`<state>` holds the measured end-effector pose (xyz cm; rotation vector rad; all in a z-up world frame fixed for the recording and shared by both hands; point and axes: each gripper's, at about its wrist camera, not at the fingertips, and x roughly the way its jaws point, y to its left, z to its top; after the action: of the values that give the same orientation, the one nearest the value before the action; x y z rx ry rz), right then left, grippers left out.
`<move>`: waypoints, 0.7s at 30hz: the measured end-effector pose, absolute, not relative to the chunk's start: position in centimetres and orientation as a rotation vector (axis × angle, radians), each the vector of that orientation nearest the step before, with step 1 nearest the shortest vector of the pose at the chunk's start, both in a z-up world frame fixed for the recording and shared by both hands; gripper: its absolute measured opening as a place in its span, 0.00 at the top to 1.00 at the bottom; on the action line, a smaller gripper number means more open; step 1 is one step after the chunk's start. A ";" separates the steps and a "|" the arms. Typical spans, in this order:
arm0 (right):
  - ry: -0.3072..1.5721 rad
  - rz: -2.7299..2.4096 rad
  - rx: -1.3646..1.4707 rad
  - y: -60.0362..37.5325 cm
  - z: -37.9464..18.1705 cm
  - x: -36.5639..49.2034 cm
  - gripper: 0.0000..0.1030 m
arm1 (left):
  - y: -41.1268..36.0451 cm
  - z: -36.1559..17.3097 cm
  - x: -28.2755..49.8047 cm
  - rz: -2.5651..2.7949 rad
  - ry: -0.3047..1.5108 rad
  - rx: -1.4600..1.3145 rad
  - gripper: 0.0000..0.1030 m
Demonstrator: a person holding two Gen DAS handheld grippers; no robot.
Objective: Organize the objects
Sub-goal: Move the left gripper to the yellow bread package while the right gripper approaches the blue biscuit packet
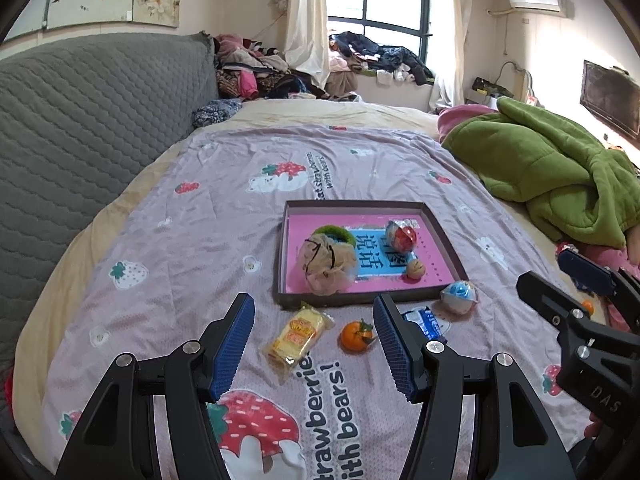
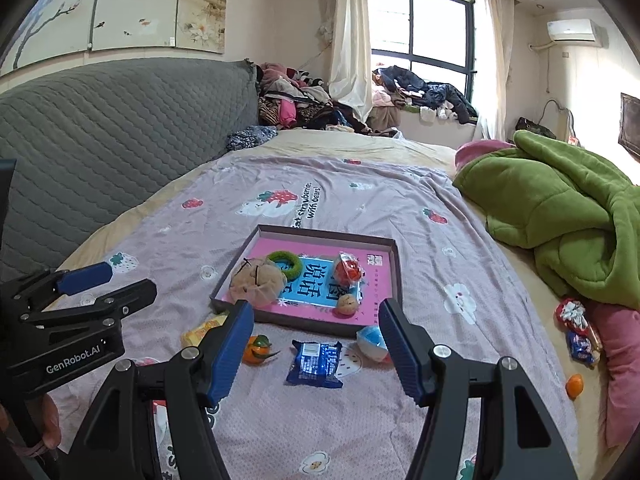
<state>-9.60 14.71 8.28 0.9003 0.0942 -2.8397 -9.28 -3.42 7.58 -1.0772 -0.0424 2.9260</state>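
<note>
A bed is covered by a lilac strawberry-print sheet [image 1: 192,208], and a shallow dark tray [image 1: 448,256] with a pink floor lies on it. Inside the tray sit a beige mesh pouch [image 1: 326,264], a green ring [image 1: 334,234] touching it, a red and clear ball [image 1: 402,237] and a small tan ball [image 1: 416,269]. Just in front of the tray lie a yellow snack packet [image 1: 298,336], a small orange [image 1: 355,336], a blue packet [image 2: 316,364] and a blue and white ball [image 1: 459,298]. The left claw [image 1: 314,346] hangs wide and empty above the yellow packet and orange. The right claw [image 2: 316,354] hangs wide and empty above the blue packet. A green blanket [image 2: 560,216] is heaped at the right.
</note>
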 end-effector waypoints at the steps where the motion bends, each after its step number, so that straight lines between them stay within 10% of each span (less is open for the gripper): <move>1: 0.092 -2.842 0.901 14.7 8.1 -9.5 0.37 | -3.4 7.3 -9.2 2.928 -0.041 -1.077 0.38; 21: 0.075 -2.806 0.969 14.6 4.3 -9.3 0.37 | -4.1 2.5 -8.6 2.891 -0.023 -1.157 0.38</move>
<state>-9.34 14.65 4.35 0.9690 0.0749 -2.8063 -8.63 -4.13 2.49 -1.1566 -0.0230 2.8914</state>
